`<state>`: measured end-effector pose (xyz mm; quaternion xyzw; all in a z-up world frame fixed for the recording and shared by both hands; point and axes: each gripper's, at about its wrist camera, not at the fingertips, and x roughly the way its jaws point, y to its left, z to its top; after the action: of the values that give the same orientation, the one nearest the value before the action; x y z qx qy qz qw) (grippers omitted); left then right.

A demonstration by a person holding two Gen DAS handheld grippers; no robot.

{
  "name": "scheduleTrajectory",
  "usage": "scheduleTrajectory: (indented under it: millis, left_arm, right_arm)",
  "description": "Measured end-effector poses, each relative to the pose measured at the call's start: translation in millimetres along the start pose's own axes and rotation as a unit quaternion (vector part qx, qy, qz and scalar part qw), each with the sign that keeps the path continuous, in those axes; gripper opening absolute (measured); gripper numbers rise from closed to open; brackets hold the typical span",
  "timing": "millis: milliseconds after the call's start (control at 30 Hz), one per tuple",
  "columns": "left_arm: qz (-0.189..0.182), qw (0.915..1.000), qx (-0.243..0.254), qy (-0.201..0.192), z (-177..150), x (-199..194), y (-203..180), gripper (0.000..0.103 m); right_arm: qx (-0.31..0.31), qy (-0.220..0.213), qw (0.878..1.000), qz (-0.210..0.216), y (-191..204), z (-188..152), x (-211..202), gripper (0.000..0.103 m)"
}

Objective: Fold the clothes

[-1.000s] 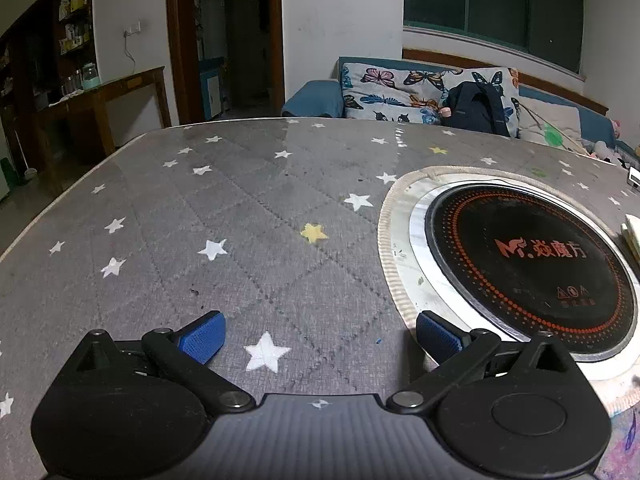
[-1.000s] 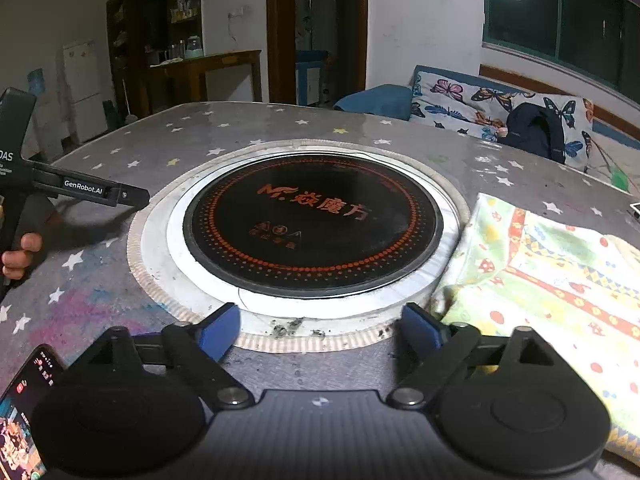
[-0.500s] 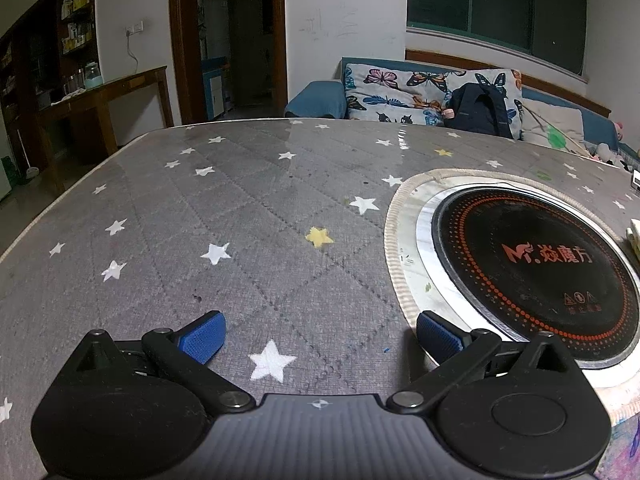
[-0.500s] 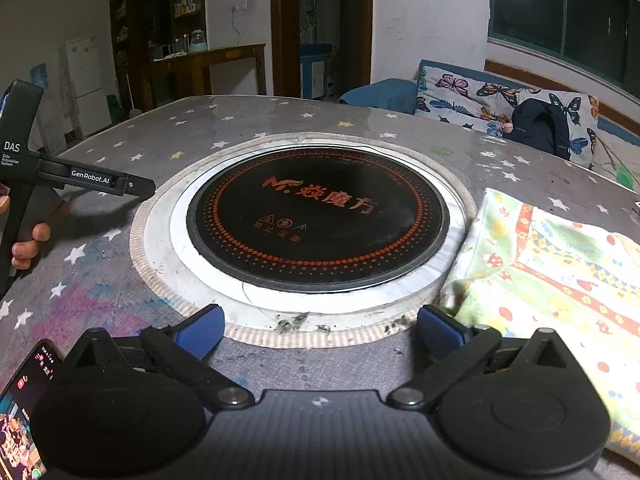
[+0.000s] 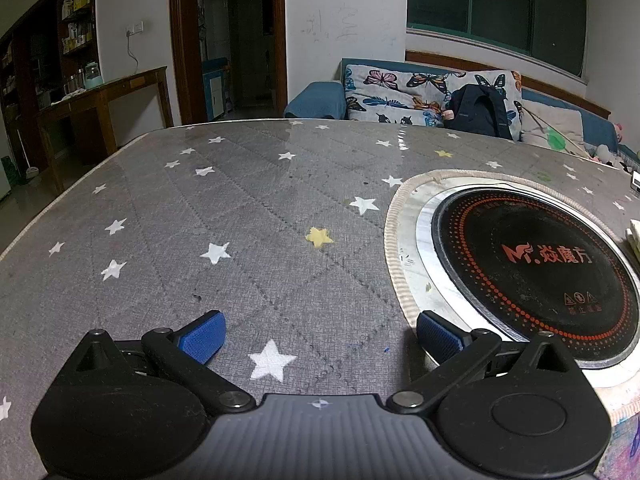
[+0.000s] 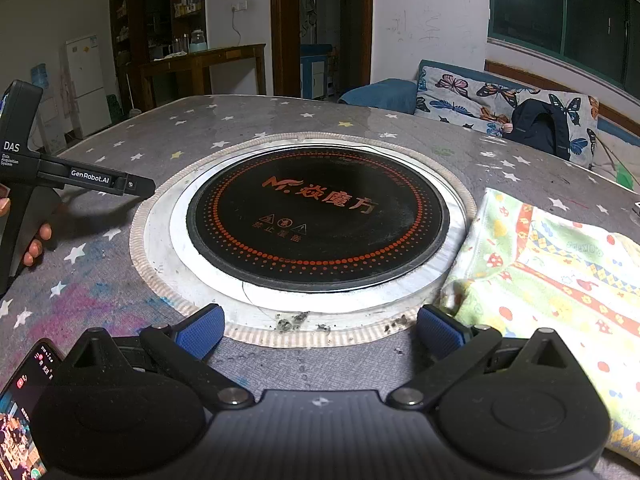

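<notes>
We see a grey starred table [image 6: 248, 120]. At its centre sits a round black cooktop [image 6: 316, 216]. At 3 o'clock of it lies the patterned cloth [image 6: 552, 264], folded flat, edge touching the cooktop's rim. Left gripper [image 5: 320, 338]: fingers wide apart, nothing between, over bare table at the cooktop's 9 o'clock. Right gripper [image 6: 320, 332]: fingers spread, empty, right fingertip [image 6: 436, 334] just beside the cloth. Phone [image 6: 20, 412] at 8 o'clock.

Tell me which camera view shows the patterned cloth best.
The right wrist view: the patterned cloth lies spread right of the round black cooktop. The left wrist view catches only a sliver of its edge at the frame's right border.
</notes>
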<state>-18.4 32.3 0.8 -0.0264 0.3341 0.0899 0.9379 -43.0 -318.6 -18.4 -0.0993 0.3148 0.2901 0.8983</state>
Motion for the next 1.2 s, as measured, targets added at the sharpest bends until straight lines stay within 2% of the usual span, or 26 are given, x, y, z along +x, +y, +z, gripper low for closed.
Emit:
scheduleTrajectory:
  millis: [1200]
  left_arm:
    - [0.000,1.0000,-0.001,0.000,0.5,-1.3,0.2,0.103]
  right_arm:
    - [0.001,-0.001,1.000,0.000,2.8,-0.3,-0.2,0.103]
